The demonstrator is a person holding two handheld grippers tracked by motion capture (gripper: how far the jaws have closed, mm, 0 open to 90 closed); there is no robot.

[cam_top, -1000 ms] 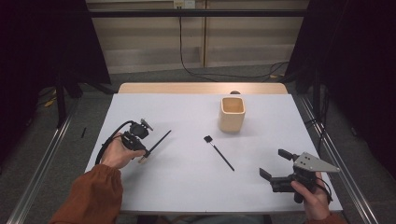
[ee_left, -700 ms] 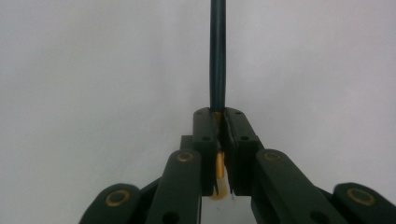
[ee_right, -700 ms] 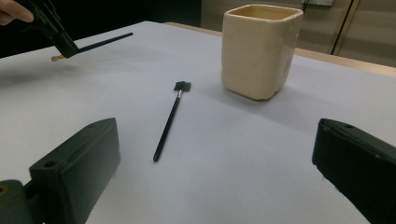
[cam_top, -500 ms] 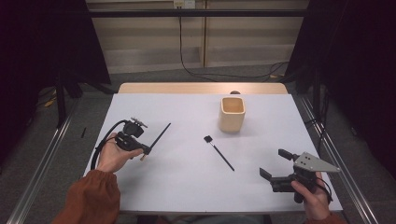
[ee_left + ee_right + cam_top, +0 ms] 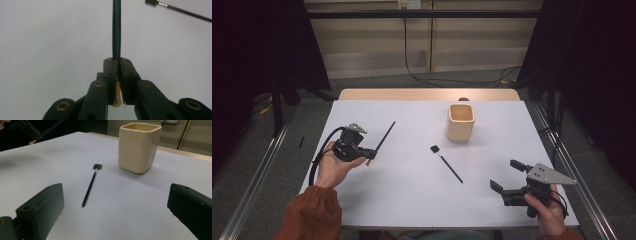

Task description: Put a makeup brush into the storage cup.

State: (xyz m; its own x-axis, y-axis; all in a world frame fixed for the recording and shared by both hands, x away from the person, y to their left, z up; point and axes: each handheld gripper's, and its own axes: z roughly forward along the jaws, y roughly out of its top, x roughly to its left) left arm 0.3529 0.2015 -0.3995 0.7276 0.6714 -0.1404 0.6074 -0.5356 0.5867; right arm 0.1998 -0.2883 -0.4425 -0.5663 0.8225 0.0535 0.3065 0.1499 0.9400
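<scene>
One brush (image 5: pixel 383 136), left of frame: light, stiff, thin, slippery; left gripper (image 5: pixel 368 154) jaws pinch its bristle end; right gripper (image 5: pixel 506 181) jaws spread

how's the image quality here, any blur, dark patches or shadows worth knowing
High view: white table evenly lit, surroundings nearly black. Left gripper view: the held brush and the jaws look soft, close to the lens. Right gripper view: the cup casts a faint shadow on the table; the near jaws are blurred.
</scene>
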